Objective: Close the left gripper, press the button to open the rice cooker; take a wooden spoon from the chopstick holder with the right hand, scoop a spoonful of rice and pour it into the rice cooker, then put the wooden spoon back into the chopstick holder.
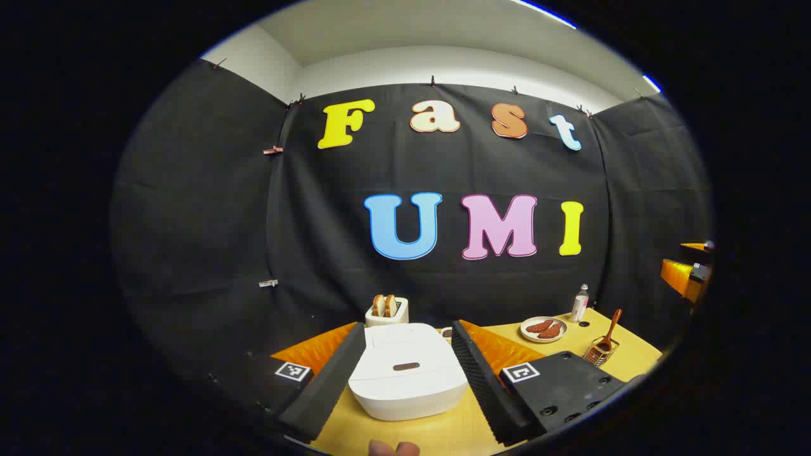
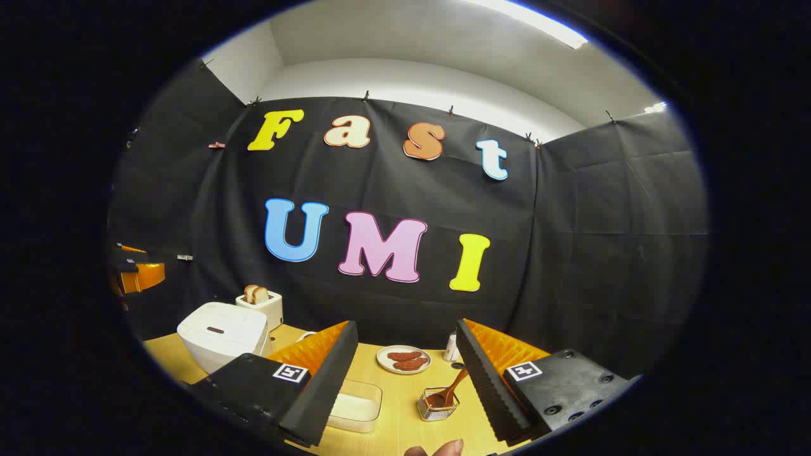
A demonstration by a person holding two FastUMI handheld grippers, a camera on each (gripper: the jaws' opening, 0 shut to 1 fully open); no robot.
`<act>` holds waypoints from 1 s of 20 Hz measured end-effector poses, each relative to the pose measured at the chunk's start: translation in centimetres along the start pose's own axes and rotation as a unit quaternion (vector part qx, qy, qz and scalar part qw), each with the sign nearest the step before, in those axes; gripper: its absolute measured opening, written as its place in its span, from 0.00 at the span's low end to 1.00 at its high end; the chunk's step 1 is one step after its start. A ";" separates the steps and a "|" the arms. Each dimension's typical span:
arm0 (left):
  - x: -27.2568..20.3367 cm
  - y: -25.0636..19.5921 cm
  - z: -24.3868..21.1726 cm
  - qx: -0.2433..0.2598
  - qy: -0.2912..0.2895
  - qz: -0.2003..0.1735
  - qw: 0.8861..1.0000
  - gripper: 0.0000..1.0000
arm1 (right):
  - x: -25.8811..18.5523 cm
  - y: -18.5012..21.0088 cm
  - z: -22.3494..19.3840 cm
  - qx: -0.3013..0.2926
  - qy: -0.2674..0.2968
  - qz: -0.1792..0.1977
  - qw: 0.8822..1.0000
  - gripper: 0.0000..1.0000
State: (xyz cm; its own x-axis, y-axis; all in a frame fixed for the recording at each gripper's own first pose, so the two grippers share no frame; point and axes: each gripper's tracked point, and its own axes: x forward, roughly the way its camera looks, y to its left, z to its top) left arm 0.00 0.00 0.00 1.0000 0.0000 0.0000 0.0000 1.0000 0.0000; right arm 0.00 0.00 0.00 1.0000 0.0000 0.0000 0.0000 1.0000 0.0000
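Yellow counter (image 1: 443,437) carries a white rice cooker (image 1: 408,380), lid down, framed between the left gripper's (image 1: 408,373) spread jaws. Behind the cooker stands a toaster (image 1: 387,311). Right of the cooker sit a tub of rice (image 2: 355,405), a plate (image 2: 403,360), and the chopstick holder (image 2: 437,405) with the wooden spoon (image 2: 447,392), between the right gripper's (image 2: 405,380) spread jaws.

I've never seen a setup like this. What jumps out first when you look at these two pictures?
The white rice cooker, lid down, sits on the yellow table, framed between the open fingers of the left gripper. In the right gripper view, the open right gripper faces a wire chopstick holder with a wooden spoon leaning in it, beside a clear container of rice. Behind stand a plate of sausages and a toaster holding bread.
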 end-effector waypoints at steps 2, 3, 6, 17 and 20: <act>0.6 -0.3 -0.1 0.003 -0.001 -0.007 1.000 0.94 | 0.0 0.1 -0.6 0.014 0.007 -0.001 1.000 0.97; 0.7 -0.3 0.0 0.004 -0.001 -0.008 1.000 0.94 | 0.0 0.0 -0.7 0.022 0.009 -0.002 1.000 0.97; 0.6 -0.3 0.3 0.001 -0.011 -0.014 1.000 0.95 | 0.3 -0.3 -1.4 0.032 0.017 -0.005 0.999 0.97; 0.4 -0.5 1.1 0.007 -0.026 -0.021 0.999 0.94 | 0.4 -0.6 -1.1 0.023 0.003 -0.008 1.000 0.98; 0.4 -0.7 1.4 -0.001 -0.032 -0.028 0.999 0.94 | 0.2 -0.8 -0.8 0.021 -0.001 -0.011 1.000 0.98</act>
State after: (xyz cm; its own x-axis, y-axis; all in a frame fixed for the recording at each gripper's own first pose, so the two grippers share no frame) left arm 0.36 -0.75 1.38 0.9964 -0.0563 0.0631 0.0564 0.9984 0.0002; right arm 0.23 -0.81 -0.81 0.9998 -0.0216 0.0013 0.0215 0.9989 0.0417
